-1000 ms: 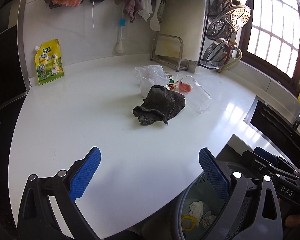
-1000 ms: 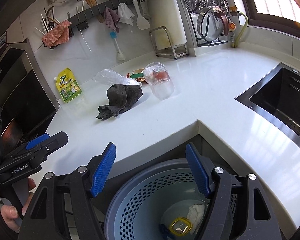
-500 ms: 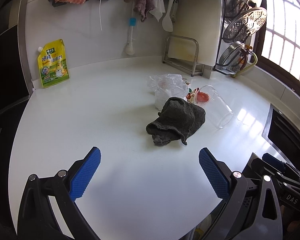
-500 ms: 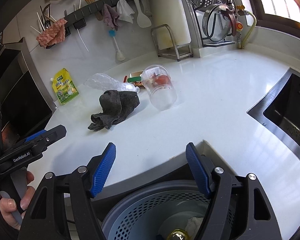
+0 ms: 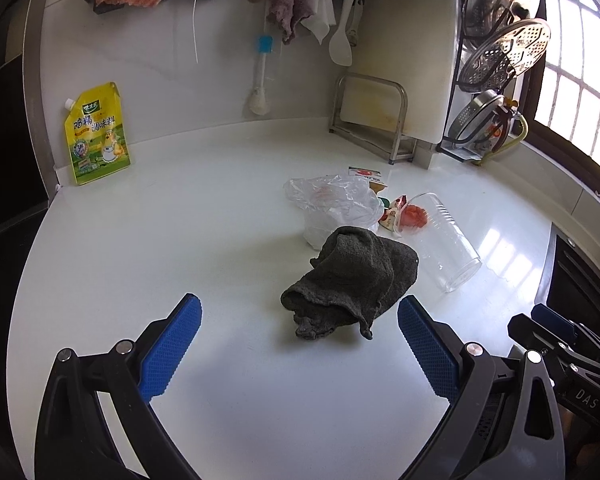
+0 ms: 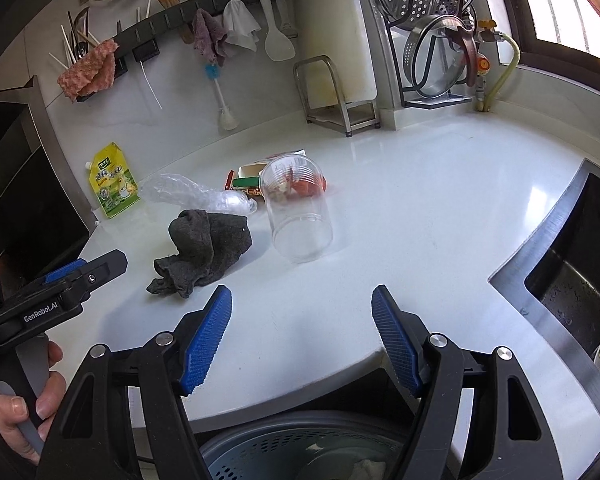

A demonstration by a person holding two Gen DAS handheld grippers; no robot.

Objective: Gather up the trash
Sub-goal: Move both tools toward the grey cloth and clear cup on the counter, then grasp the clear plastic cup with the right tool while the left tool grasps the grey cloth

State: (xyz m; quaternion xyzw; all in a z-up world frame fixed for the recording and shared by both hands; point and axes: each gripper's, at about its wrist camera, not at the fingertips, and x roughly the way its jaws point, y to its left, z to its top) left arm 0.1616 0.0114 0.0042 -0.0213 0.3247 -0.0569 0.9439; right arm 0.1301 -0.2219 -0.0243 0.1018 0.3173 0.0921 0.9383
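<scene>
Left wrist view, tongs (image 5: 300,344) agape, tilted over countertop (image 5: 140,260)

Toppled clear cup (image 5: 440,240), crumpled plastic bag (image 5: 336,204), wrappers (image 5: 392,212) together on counter (image 5: 180,240)

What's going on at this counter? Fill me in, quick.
A person is clearing trash off a white kitchen counter with a hand-held gripper in each hand. Both the left hand-held gripper and the right hand-held gripper are open and empty. Left on the counter are a dark grey cloth, a crumpled clear plastic bag, a clear plastic cup lying on its side and some small wrappers. A perforated grey bin sits below the counter edge with some trash already in it.
</scene>
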